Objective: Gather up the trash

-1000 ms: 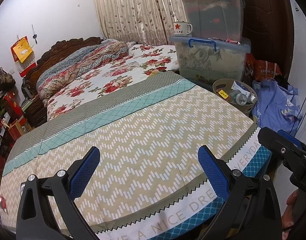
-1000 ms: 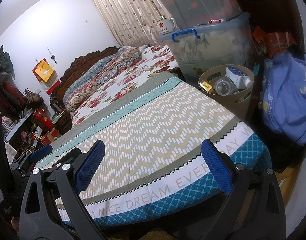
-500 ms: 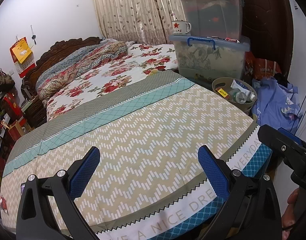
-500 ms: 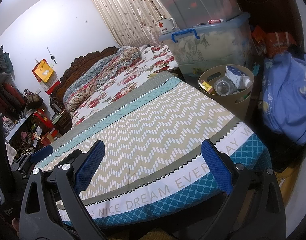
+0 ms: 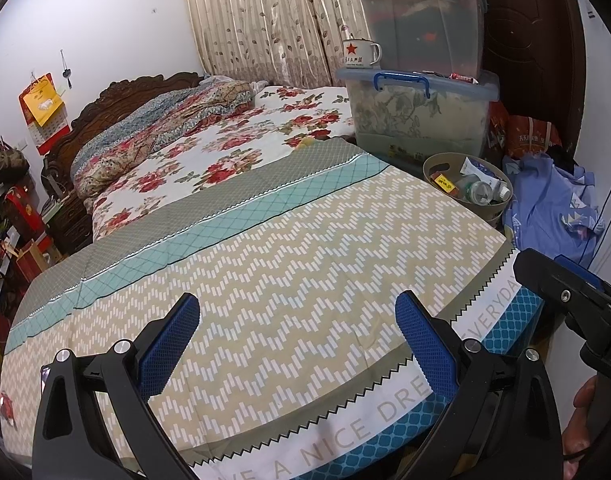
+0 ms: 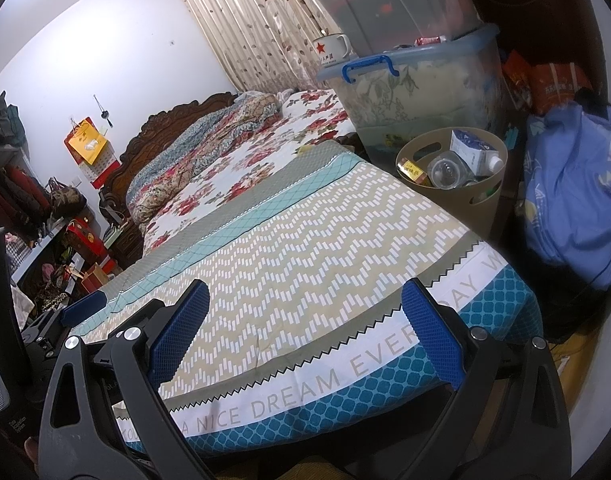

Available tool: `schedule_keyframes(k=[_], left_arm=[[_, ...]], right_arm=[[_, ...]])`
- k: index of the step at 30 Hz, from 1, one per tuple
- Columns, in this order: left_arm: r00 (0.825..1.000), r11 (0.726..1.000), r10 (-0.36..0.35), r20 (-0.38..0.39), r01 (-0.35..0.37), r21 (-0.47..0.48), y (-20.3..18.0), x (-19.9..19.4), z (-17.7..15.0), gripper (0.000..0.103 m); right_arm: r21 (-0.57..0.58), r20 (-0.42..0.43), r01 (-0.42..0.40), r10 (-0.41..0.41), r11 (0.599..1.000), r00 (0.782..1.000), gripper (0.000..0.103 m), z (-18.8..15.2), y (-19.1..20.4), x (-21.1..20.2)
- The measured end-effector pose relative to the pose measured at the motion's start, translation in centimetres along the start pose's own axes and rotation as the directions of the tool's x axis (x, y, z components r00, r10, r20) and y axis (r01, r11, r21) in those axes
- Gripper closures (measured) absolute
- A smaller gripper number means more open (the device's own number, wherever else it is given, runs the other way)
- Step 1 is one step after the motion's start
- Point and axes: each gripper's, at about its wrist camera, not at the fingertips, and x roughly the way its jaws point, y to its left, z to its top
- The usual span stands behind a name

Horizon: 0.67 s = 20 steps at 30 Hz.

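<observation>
A tan round trash basket (image 5: 431, 164) (image 6: 485, 194) stands beside the bed's far right corner. It holds a clear plastic bottle (image 6: 445, 172), a white and blue carton (image 6: 471, 148) and a yellow wrapper (image 6: 411, 168). My left gripper (image 5: 297, 336) is open and empty above the near end of the bed. My right gripper (image 6: 305, 332) is open and empty above the bed's foot edge. The right gripper also shows at the right edge of the left wrist view (image 5: 577, 300). A small red scrap (image 5: 5, 408) lies at the bed's left edge.
The bed (image 5: 305, 248) has a zigzag sheet and a floral quilt. Two stacked plastic storage boxes (image 5: 417, 112) with a star mug (image 5: 359, 54) stand behind the basket. A blue garment (image 6: 577, 200) is heaped to its right. Shelves with bags (image 6: 33, 208) line the left wall.
Both grippers stay open and nearly still. The left wrist view has tilted very slightly; the scene is otherwise the same.
</observation>
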Motion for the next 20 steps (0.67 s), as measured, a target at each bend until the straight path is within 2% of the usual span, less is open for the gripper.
schedule_keyframes(k=[10, 20], left_arm=[[1.0, 1.0, -0.017, -0.011, 0.018, 0.015, 0.02, 0.62, -0.97, 0.009], [1.0, 1.0, -0.012, -0.024, 0.012, 0.011, 0.5, 0.64, -0.5, 0.009]], right_arm=[[0.001, -0.001, 0.0, 0.0, 1.0, 1.0, 0.007, 0.05, -0.02, -0.01], [0.001, -0.001, 0.0, 0.0, 1.0, 1.0, 0.007, 0.0, 0.01, -0.05]])
